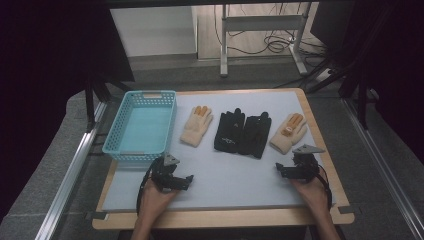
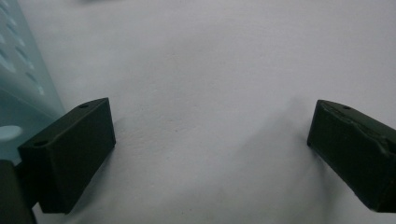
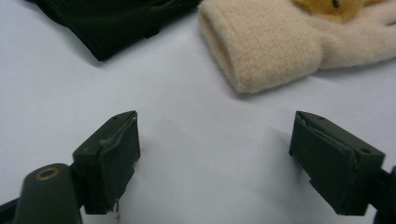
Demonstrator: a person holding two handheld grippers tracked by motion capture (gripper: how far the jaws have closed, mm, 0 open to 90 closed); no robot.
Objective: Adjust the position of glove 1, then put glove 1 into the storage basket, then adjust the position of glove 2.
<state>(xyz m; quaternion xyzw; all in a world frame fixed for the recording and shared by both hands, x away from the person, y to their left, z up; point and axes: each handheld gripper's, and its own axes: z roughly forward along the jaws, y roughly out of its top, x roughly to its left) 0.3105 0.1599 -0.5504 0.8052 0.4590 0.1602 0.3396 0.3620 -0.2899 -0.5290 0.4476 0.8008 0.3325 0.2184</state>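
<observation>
Resting near the counter's [image 1: 225, 175] front edge, your right hand-held gripper [image 3: 215, 154] gapes wide, empty; cream glove [image 3: 280, 42] lies just beyond. Left hand-held gripper [image 2: 210, 149] wide, empty, beside basket [image 2: 23, 70].

Four gloves [image 1: 242, 131] lie beside a blue basket [image 1: 141, 125] on the table [image 1: 225, 175]

A wooden-edged table [image 1: 320, 125] carries a pale grey-white mat [image 1: 235, 175] over most of its top. At about ten o'clock on the mat sits a light blue perforated basket [image 1: 116, 137]. A row of gloves lies across the far half: a cream glove [image 1: 196, 127] toward eleven o'clock, a pair of black gloves [image 1: 243, 133] touching each other near twelve, and another cream glove [image 1: 288, 133] toward two o'clock.
</observation>
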